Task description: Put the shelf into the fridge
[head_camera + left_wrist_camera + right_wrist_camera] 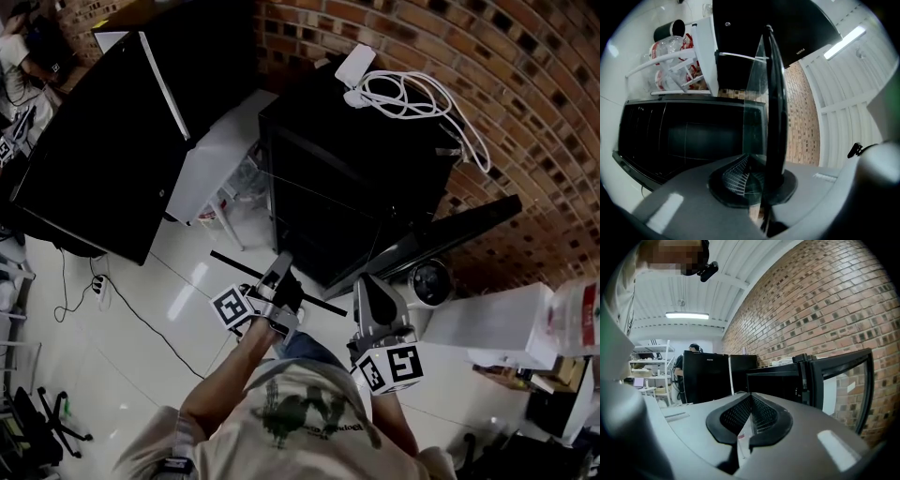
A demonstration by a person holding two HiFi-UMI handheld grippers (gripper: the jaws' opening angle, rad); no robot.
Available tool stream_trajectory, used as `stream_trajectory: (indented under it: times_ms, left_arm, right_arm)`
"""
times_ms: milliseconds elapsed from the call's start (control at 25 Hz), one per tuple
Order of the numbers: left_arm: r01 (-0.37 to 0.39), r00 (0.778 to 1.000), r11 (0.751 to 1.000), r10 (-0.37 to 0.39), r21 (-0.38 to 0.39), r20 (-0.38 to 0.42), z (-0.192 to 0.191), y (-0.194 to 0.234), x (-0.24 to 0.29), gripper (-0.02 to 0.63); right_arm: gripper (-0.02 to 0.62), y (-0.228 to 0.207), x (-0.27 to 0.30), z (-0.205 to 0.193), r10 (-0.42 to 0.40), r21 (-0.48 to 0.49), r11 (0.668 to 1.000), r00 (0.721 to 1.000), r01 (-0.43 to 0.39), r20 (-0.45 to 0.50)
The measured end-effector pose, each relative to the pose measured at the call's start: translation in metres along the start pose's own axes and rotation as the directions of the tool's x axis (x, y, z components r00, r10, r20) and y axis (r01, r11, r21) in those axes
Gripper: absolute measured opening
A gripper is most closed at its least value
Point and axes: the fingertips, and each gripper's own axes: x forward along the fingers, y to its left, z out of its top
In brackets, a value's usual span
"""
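The shelf is a glass pane [309,220] with a black front trim [246,270]. My left gripper [279,270] is shut on that trim, just before the small black fridge [356,159]. The fridge door [450,230] stands swung open to the right. In the left gripper view the trim [776,108] rises straight out of the left gripper [761,180], with the glass [755,89] beside it and the fridge's dark opening [684,136] behind. My right gripper [370,292] is shut and empty, near the door's lower edge. The right gripper view shows the right gripper [750,416], the fridge [773,380] and the door [843,376].
A white power strip with a coiled cable [398,92] lies on top of the fridge. A tall black cabinet [103,141] and a white stand [220,155] are to the left. A round device [431,281] and a white box [487,323] sit right. A brick wall [525,84] runs behind.
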Motion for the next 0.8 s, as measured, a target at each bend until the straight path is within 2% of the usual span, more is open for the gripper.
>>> stream_trajectory:
  times_ms: [160,800]
  left_arm:
    - [-0.028,0.999,1.0,0.028,-0.009,-0.026,0.003,0.014,0.008,0.017]
    - [-0.023,0.996,0.999,0.02,-0.038,-0.082,0.0,0.036,0.032,0.015]
  right_arm:
    - [0.0,-0.003,0.012,-0.003,-0.008,-0.003,1.0,1.0,0.008,-0.018]
    - [0.0,-0.011,0.04,-0.006,-0.046,-0.022,0.999,0.998,0.045,-0.042]
